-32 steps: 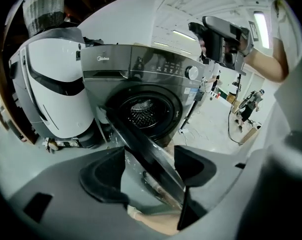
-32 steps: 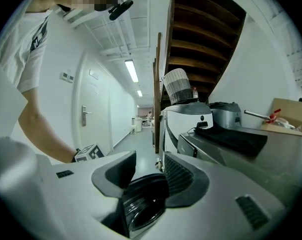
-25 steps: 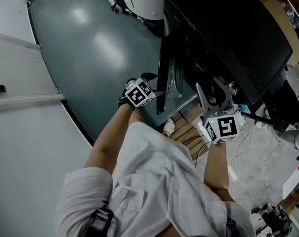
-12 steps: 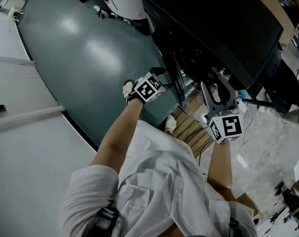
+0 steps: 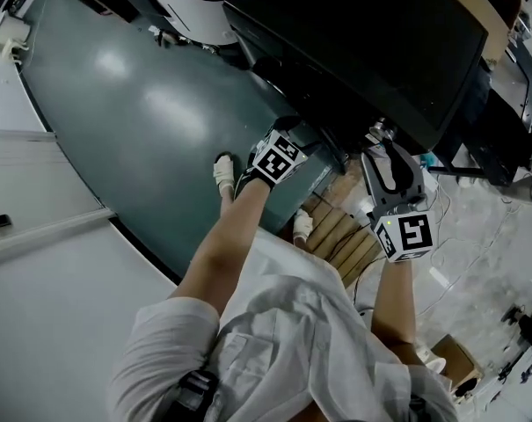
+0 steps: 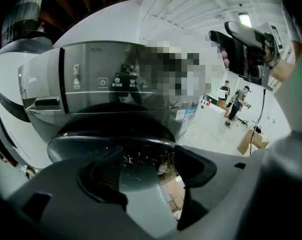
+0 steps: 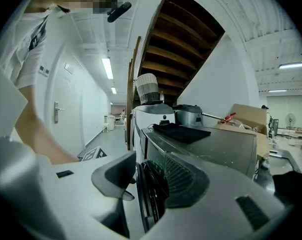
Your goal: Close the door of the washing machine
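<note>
The dark washing machine [image 5: 362, 42] fills the top of the head view. Its round glass door [image 6: 126, 154] lies close against the machine's front, below the control panel [image 6: 103, 81]. My left gripper [image 6: 148, 176] is open and sits right at the door glass, which shows between its fingers [image 6: 101, 181]. In the head view the left gripper [image 5: 287, 143] is at the door, under its marker cube. My right gripper [image 7: 151, 181] is open at the machine's front corner. It looks along the front, so the door's rim [image 7: 150, 199] shows edge-on between its two fingers. The right gripper [image 5: 382, 143] holds nothing.
A white round appliance [image 5: 204, 7] stands beyond the machine. Wooden slats [image 5: 336, 231] and loose cables [image 5: 459, 236] lie on the floor by my feet. A cardboard box [image 7: 245, 116] and a black cloth [image 7: 180, 131] rest on top. People [image 6: 235, 101] stand far off.
The door has swung from standing open to lying against the machine's front. My left gripper moved with it toward the machine. The right gripper stayed near the front corner.
</note>
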The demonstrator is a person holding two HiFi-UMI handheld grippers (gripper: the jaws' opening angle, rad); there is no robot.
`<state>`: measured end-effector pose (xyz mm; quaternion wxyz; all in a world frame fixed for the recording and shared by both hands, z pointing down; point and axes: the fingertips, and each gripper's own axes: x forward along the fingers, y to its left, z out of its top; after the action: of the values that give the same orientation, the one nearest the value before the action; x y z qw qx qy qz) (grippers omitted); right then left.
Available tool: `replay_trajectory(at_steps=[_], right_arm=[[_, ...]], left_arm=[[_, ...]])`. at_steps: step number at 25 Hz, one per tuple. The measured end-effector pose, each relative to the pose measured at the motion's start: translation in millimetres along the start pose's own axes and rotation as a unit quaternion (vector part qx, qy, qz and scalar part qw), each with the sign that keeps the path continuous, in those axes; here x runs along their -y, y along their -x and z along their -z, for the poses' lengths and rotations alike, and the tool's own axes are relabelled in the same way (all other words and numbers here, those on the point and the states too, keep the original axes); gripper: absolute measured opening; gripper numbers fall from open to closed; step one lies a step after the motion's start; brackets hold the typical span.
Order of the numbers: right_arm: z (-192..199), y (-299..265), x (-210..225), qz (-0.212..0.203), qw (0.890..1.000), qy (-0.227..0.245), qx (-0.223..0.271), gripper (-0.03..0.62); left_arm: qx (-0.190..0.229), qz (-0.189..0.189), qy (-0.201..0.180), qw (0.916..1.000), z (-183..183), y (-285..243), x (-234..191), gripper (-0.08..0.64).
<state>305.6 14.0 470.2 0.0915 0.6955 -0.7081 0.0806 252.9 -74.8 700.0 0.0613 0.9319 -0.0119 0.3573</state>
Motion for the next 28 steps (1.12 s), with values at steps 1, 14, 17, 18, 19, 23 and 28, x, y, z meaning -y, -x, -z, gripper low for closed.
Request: replay_trajectory(at_steps=[1,14,17,18,19,23,28], right_arm=[[0.9,1.3,3.0,0.003,1.0,0.0,-0.001,0.196],[-0.2,-1.0,33.9,0.03,1.0,-0.002,-0.001,0.196],[0.2,-8.9,37.9,0.03,1.0,-0.003,0.001,0.196],[0.0,-12.2,39.1,0.03,1.0,-0.004,0.001,0.196],[-0.1,-15.4,40.3,0.029,1.0,-0.003,0.0,0.196],[-2.4,-26.5,43.6,0.025,1.0,0.003,-0.001,0.196],[1.5,-32.7,46.0,0.022,1.0,0.004,-0.001,0.196]], left_arm=[[0.003,-0.004,-0.002,1.0,-3.0,-3.6,-0.6,0.313],[0.03,-0.047,0.008,0.9984,-22.2,-24.9,-14.2,0.257],[0.031,-0.049,0.007,0.9983,-23.4,-25.0,-18.3,0.242],[0.034,-0.051,0.013,0.9981,-24.5,-25.6,-18.9,0.241],[0.037,-0.054,0.022,0.9976,-25.6,-26.3,-19.3,0.235],[0.045,-0.067,0.037,0.996,-27.9,-27.2,-21.3,0.233],[0.046,-0.068,0.038,0.9959,-29.3,-30.8,-23.1,0.207]])
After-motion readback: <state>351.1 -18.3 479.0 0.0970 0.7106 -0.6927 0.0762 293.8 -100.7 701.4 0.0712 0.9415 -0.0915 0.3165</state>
